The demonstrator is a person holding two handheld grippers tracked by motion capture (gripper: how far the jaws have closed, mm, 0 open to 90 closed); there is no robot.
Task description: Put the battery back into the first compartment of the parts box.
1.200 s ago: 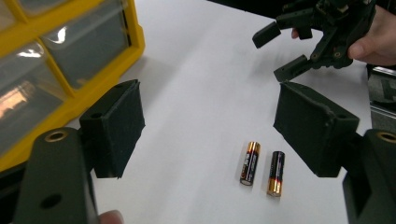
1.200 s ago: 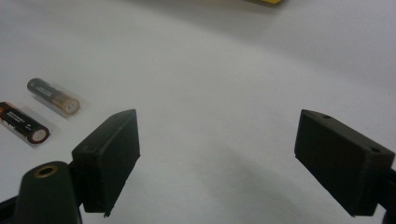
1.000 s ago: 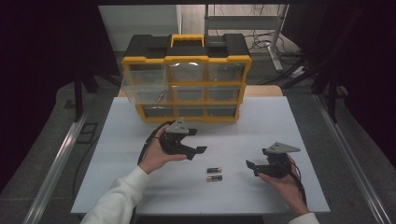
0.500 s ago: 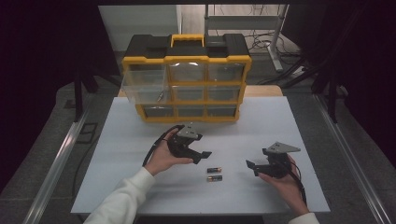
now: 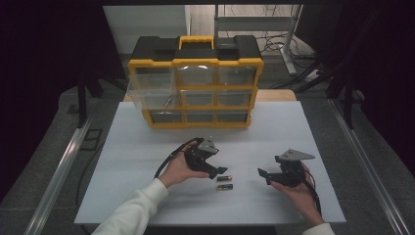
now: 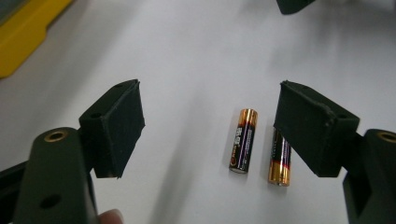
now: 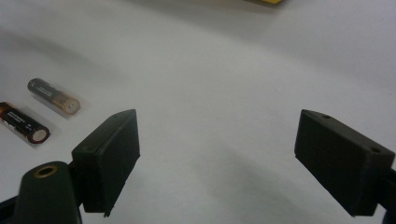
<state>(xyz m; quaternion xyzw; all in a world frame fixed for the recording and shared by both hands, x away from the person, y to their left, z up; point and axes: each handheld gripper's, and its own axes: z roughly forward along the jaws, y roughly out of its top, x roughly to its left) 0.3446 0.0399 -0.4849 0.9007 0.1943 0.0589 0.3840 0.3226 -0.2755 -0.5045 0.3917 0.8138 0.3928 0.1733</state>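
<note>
Two AA batteries lie side by side on the white table, one [image 5: 225,178] just beyond the other [image 5: 225,187]. My left gripper [image 5: 219,169] hovers right beside them, open, with its jaws pointing toward them. In the left gripper view, one battery [image 6: 243,141] lies between the open jaws of that gripper [image 6: 212,116], and the second battery [image 6: 279,158] is partly hidden behind the right jaw. Neither pad touches a battery. My right gripper [image 5: 264,175] rests to the right of the batteries, open and empty. The right gripper view has both batteries [image 7: 52,96] [image 7: 23,122] off to the left of its jaws [image 7: 219,144].
A yellow and black drawer organizer [image 5: 195,81] stands at the back of the table [image 5: 303,132]. Its left clear drawer [image 5: 152,93] is pulled out. Dark metal rails run along both sides of the table.
My left hand has moved right and down, bringing its open jaws close over the batteries. The right hand and the batteries have stayed put.
</note>
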